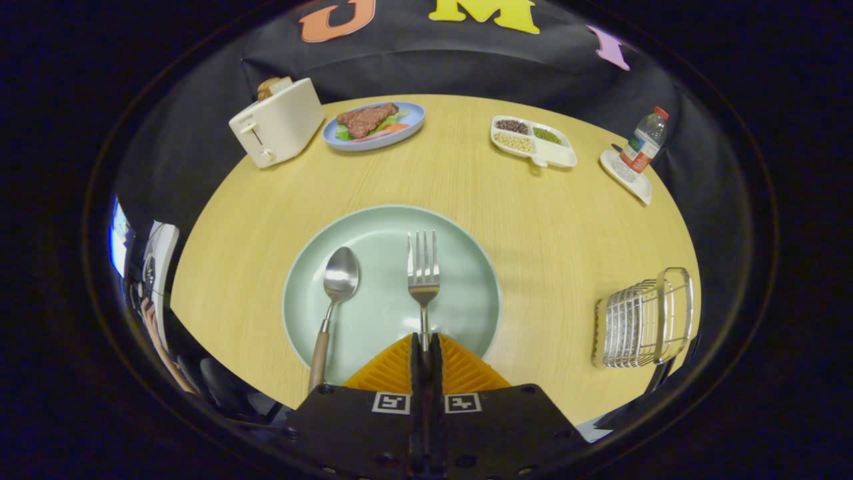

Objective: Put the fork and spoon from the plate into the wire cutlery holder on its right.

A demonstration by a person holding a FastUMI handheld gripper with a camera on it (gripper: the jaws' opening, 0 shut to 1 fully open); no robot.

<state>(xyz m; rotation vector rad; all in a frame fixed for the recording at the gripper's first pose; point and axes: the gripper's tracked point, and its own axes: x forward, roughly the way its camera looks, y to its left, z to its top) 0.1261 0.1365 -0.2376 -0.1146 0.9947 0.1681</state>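
Observation:
A pale green plate [466,267] lies on the round wooden table just ahead of my fingers. My gripper [424,341] is shut on the handle of a metal fork [423,267], whose tines point away over the plate's middle. To the fork's left a metal spoon [336,293] with a wooden handle rests on the plate, its handle reaching past the near rim. The wire cutlery holder [643,320] stands to the right of the plate near the table's edge. The fork's handle is hidden between my fingers.
At the far side of the table stand a cream toaster [276,123] with bread in it, a blue plate with steak [373,125], a white divided dish of beans [533,141], and a water bottle [643,143] on a small white tray [626,177].

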